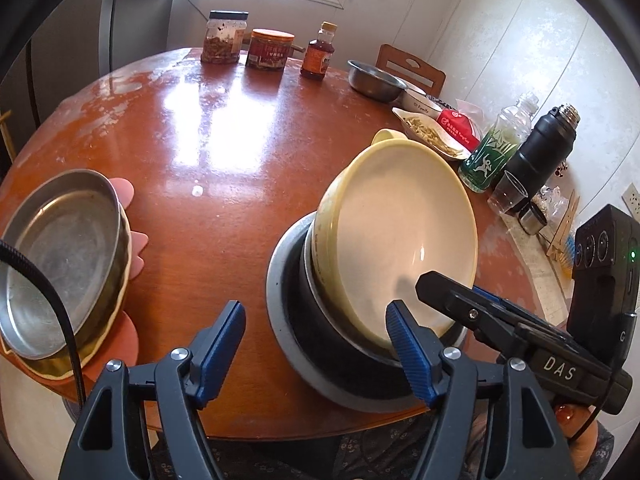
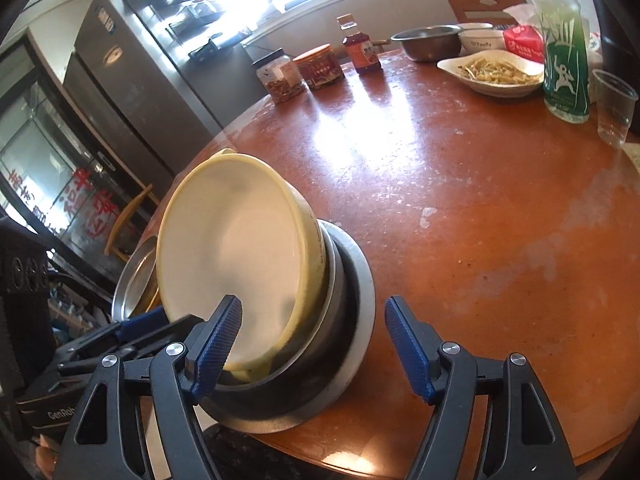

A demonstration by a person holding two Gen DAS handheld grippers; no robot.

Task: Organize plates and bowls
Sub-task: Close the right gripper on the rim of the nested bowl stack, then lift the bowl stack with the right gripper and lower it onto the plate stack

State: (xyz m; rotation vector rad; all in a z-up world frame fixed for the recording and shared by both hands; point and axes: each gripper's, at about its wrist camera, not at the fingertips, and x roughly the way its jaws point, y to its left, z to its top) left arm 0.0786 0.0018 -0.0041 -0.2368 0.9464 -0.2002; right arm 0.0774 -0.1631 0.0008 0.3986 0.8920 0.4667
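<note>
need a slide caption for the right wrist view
Right gripper with open jaws beside a tilted yellow bowl stacked in a dark bowl on a round wooden table.

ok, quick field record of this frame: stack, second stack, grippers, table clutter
stack: yellow bowl tilted in dark bowl, near table edge
second stack: metal dish on yellow plate, far left
left gripper: open, nothing between fingers
right gripper: open, straddling dark bowl's rim
clutter: steel bowl, jars, bottles, food dish at far side
</note>
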